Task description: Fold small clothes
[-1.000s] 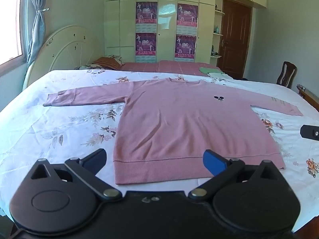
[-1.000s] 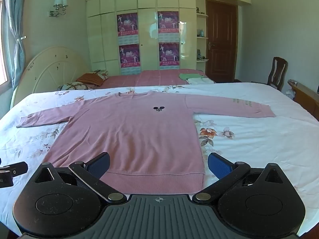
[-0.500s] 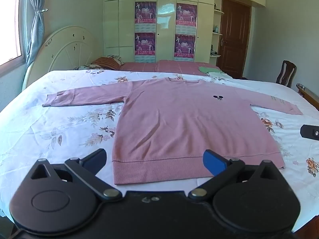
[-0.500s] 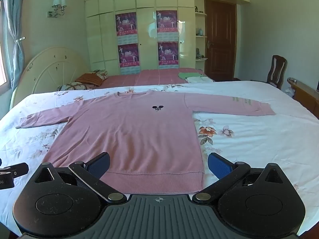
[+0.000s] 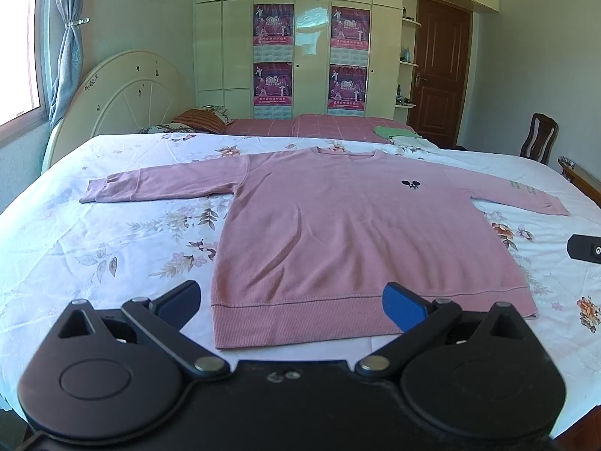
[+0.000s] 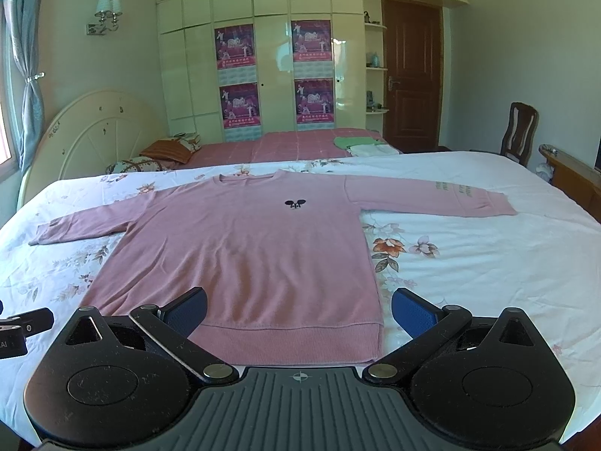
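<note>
Pink sweatshirt (image 5: 349,233) flat on floral bedsheet (image 5: 112,248), sleeves spread. Left gripper (image 5: 291,302) and right gripper (image 6: 298,310) near hem, jaws wide apart, holding nothing.

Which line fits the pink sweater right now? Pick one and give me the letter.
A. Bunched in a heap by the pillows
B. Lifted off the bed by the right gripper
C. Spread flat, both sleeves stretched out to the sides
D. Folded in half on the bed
C: the pink sweater lies flat on the floral bedsheet with a sleeve out to each side, and the left gripper and right gripper are both open, holding nothing.
</note>
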`<state>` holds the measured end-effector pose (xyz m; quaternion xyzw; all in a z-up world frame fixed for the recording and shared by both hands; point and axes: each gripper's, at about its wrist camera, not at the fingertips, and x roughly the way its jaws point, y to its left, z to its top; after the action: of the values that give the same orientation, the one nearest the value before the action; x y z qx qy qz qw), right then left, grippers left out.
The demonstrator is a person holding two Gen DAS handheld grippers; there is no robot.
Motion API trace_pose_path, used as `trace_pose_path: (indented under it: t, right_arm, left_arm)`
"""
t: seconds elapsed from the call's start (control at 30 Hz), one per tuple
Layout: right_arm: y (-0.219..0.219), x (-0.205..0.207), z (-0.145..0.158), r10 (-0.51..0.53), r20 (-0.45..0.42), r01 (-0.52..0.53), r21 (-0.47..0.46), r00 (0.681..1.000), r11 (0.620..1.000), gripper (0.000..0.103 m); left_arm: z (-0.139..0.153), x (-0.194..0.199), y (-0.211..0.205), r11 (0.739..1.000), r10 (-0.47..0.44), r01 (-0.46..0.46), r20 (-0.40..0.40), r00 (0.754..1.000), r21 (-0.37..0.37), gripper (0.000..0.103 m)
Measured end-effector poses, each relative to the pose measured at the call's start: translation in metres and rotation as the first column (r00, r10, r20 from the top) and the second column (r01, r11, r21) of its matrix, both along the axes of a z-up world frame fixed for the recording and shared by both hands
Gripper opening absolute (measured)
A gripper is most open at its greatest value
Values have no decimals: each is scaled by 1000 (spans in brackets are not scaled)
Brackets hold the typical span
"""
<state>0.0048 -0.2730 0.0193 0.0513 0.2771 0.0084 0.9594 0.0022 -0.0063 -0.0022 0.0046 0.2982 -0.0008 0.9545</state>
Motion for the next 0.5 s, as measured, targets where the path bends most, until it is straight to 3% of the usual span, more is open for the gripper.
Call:
trace_pose_path:
  t: [0.5]
  right_arm:
    - [0, 0, 0, -1, -1, 1, 1, 1000, 1000, 103]
  left_arm:
    - [0, -1, 1, 1000, 0, 0, 2, 1000, -1, 103]
